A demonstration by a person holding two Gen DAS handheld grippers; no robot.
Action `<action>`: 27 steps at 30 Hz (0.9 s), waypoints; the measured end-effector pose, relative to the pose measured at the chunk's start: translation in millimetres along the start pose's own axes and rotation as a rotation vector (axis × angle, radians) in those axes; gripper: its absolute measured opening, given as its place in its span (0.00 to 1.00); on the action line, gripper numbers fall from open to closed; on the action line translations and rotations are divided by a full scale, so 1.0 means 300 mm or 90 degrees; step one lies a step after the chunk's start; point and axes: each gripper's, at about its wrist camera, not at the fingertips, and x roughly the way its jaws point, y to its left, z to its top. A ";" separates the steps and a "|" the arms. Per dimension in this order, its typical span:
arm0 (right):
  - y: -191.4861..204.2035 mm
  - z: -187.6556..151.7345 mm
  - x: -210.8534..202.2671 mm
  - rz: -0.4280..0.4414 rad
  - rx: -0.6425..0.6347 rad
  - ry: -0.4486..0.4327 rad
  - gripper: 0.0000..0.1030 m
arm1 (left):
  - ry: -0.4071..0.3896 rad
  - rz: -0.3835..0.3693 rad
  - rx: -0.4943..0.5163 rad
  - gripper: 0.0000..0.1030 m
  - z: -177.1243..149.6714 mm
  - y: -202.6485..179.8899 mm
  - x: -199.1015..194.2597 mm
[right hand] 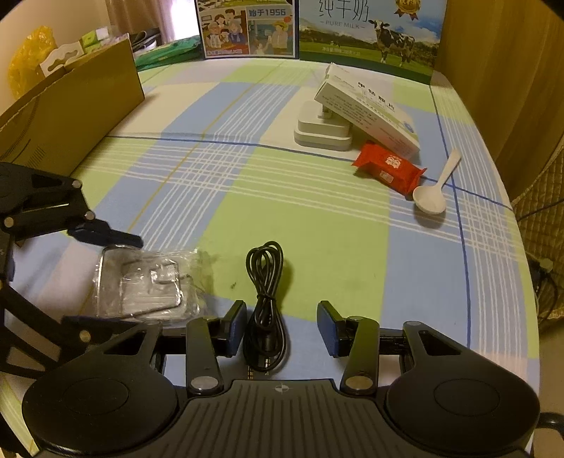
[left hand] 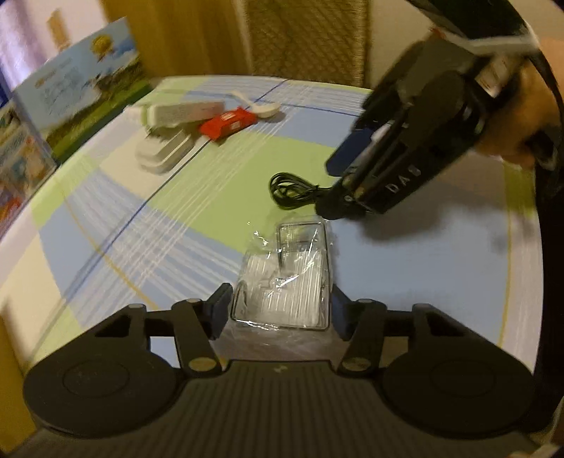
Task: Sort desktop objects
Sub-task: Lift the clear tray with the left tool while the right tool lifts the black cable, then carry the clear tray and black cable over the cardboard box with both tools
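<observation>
A clear plastic package (left hand: 292,274) (right hand: 148,282) lies on the checked tablecloth, and my left gripper (left hand: 282,313) (right hand: 123,282) is shut on it with a pad against each long side. Just right of it lies a coiled black cable (left hand: 289,190) (right hand: 266,282). My right gripper (right hand: 282,327) (left hand: 340,179) is low over the cable's near end and open. Its blue pads stand on either side of the cable without touching it. A hand holds the right gripper at the upper right of the left wrist view.
At the far right of the table sit a white charger base (right hand: 322,130), a tilted medicine box (right hand: 366,112), a red snack packet (right hand: 387,169) and a white spoon (right hand: 430,200). A cardboard box (right hand: 70,105) stands at the left, and milk cartons (right hand: 366,31) line the back.
</observation>
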 end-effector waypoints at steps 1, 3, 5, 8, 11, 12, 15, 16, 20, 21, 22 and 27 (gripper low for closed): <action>0.000 0.000 0.000 0.000 -0.001 0.000 0.41 | 0.001 0.008 -0.019 0.49 -0.002 0.005 -0.004; 0.003 0.001 0.001 -0.001 -0.001 -0.001 0.41 | 0.006 0.031 -0.081 0.48 -0.003 0.025 -0.006; 0.005 0.003 0.004 -0.002 -0.003 -0.004 0.41 | 0.009 0.051 -0.161 0.48 -0.004 0.052 -0.005; 0.016 0.008 0.012 -0.006 -0.010 -0.010 0.41 | 0.015 0.093 -0.226 0.48 -0.003 0.071 -0.003; 0.025 0.015 0.021 -0.006 -0.018 -0.015 0.41 | 0.021 0.132 -0.217 0.48 -0.002 0.063 0.004; 0.029 0.016 0.024 -0.006 -0.021 -0.016 0.41 | 0.020 0.134 -0.217 0.48 -0.003 0.063 0.004; 0.036 0.017 0.027 -0.007 -0.027 -0.020 0.38 | 0.018 0.133 -0.218 0.48 -0.004 0.066 0.004; 0.038 0.018 0.029 -0.007 -0.028 -0.023 0.37 | 0.016 0.133 -0.221 0.49 -0.006 0.065 0.002; 0.049 0.027 0.043 -0.008 -0.038 -0.036 0.37 | 0.016 0.130 -0.230 0.50 -0.005 0.074 0.017; 0.048 0.032 0.047 -0.007 -0.035 -0.037 0.37 | 0.016 0.129 -0.232 0.51 -0.005 0.076 0.019; 0.047 0.035 0.050 -0.006 -0.031 -0.038 0.37 | 0.016 0.128 -0.234 0.51 -0.005 0.078 0.018; 0.048 0.043 0.055 -0.008 -0.025 -0.040 0.32 | 0.013 0.122 -0.240 0.52 -0.004 0.085 0.015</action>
